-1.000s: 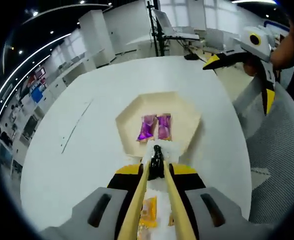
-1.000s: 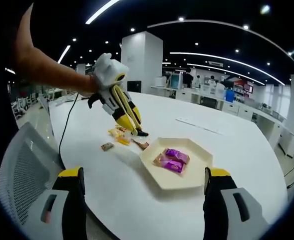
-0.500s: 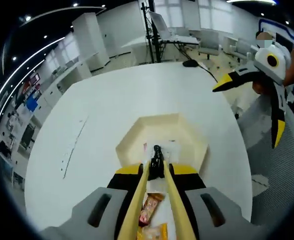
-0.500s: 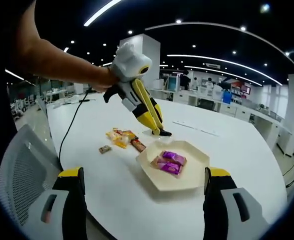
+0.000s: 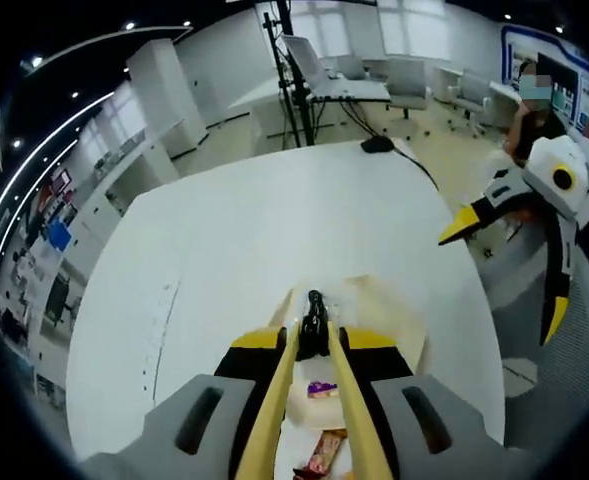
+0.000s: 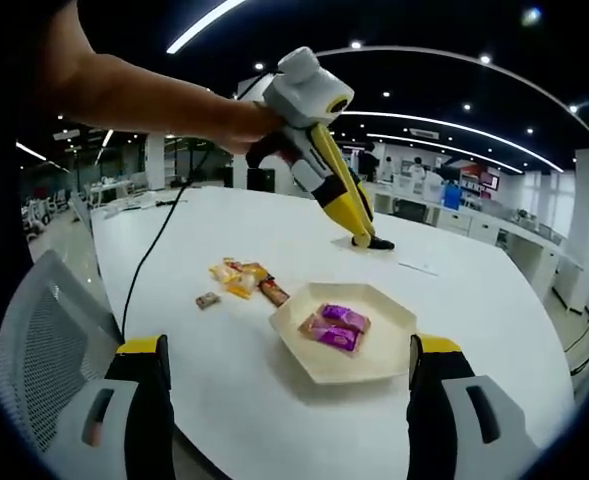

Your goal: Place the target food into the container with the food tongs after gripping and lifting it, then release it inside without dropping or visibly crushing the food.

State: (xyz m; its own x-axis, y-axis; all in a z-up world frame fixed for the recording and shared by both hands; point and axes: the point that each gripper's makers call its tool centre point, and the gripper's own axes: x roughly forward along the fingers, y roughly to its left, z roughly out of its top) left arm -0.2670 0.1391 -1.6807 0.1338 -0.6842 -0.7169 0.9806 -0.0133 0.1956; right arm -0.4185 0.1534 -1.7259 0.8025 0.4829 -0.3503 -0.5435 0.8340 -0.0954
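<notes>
Left gripper view: the left tool point(image 5: 314, 322) is seen with its yellow jaws drawn together at the black tips; nothing is seen between them, and whether a thin item is pinched there cannot be told. The tips are held over the tray point(image 5: 394, 322), a pale hexagonal dish on the white worktop point(image 5: 234, 250). Between the jaws, nearer the camera than the tray's far rim, a purple packet point(image 5: 321, 388) is seen in the tray, and an orange-brown snack point(image 5: 326, 452) is seen nearer still, beyond the tray's near edge. The right tool point(image 5: 504, 250) is seen off the worktop's edge, well apart from the tray, with its jaws spread wide.

Right gripper view: the right tool's own jaws point(image 6: 284, 400) are seen standing wide apart with nothing between them. Ahead of them the tray point(image 6: 374, 345) is seen on the worktop point(image 6: 224, 330), with two purple packets point(image 6: 332, 326) lying side by side, touching, in its middle. A small heap of snacks point(image 6: 242, 278) in yellow and orange wrappers is noted on the worktop just beside the tray, and one small brown piece point(image 6: 208, 299) lies a little farther from the tray. The left tool point(image 6: 374, 241) is seen held by a hand point(image 6: 236, 122) above the worktop, beyond the tray's far rim, clear of it, tips closed.
</notes>
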